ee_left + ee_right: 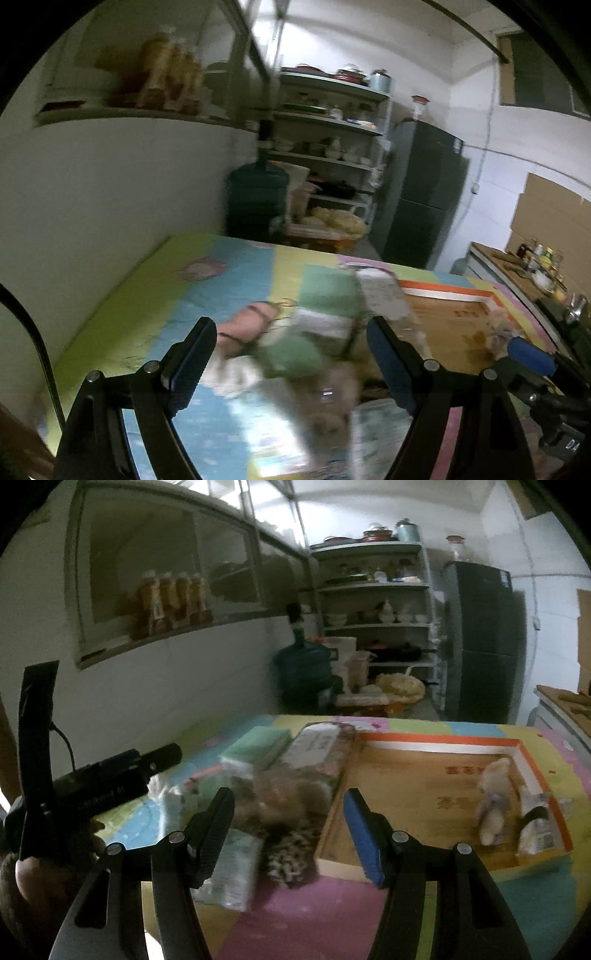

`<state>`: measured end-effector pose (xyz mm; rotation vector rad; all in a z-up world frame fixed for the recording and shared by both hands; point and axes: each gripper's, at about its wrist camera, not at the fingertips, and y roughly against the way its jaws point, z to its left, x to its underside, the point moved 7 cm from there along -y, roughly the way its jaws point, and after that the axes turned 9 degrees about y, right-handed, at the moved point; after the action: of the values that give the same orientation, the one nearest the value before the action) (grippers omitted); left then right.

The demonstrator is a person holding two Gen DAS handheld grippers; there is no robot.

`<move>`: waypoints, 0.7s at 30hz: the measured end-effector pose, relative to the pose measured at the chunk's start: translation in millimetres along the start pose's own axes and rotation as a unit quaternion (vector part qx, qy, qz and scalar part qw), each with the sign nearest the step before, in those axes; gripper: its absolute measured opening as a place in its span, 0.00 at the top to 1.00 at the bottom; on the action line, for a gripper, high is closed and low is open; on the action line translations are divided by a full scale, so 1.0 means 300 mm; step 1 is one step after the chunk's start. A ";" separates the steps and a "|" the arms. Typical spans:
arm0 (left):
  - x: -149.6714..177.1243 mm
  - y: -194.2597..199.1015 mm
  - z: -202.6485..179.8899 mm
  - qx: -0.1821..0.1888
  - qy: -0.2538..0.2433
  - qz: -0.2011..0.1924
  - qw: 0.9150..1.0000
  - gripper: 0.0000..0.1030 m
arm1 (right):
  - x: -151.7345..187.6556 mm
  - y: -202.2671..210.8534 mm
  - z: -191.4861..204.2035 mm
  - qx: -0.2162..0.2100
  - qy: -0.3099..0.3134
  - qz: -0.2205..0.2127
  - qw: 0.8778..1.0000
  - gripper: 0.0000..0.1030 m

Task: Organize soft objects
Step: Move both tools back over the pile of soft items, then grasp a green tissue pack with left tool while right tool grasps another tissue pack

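A pile of soft things lies on the pastel mat (295, 915): tissue packs (231, 867), a green pack (258, 744), a brown plush (284, 794) and a spotted plush (291, 853). A shallow orange-rimmed cardboard box (406, 775) holds a beige teddy bear (493, 805) and a small packet (535, 827). My right gripper (288, 805) is open above the pile's right side, empty. My left gripper (291, 336) is open above the blurred pile, with a pink plush (247, 325) and green pack (295, 354) beyond its fingers. The left gripper also shows in the right wrist view (110, 782).
A white wall with a glass cabinet (166, 583) runs along the left. Behind the mat stand a blue water jug (304, 672), open shelves (373, 602) of dishes and a dark fridge (484, 638). A counter (524, 266) with bottles is at right.
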<state>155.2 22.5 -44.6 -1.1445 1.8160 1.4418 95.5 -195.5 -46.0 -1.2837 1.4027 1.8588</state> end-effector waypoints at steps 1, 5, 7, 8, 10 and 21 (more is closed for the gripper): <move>-0.004 0.007 0.024 -0.005 0.003 -0.003 1.000 0.19 | 0.004 -0.008 0.020 -0.004 0.002 0.001 1.000 0.39; -0.012 0.040 0.116 -0.023 0.013 -0.017 1.000 0.19 | 0.029 -0.047 0.102 -0.016 0.009 0.012 1.000 0.39; -0.007 0.053 0.154 -0.025 0.021 -0.018 0.999 0.19 | 0.052 -0.071 0.142 -0.023 0.010 0.021 0.999 0.39; -0.005 0.056 0.166 -0.025 0.024 -0.018 0.999 0.19 | 0.060 -0.082 0.157 -0.025 0.010 0.026 0.999 0.39; 0.006 0.066 0.197 -0.025 0.032 -0.017 0.999 0.19 | 0.090 -0.107 0.189 -0.029 0.010 0.038 0.999 0.39; 0.093 0.050 0.252 0.004 0.043 0.020 0.999 0.19 | 0.194 -0.197 0.244 -0.021 -0.017 0.085 0.996 0.39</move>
<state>122.1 87.9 -81.2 -1.1896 1.9121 1.4260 88.4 -116.0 -122.5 -1.1777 1.5033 2.0220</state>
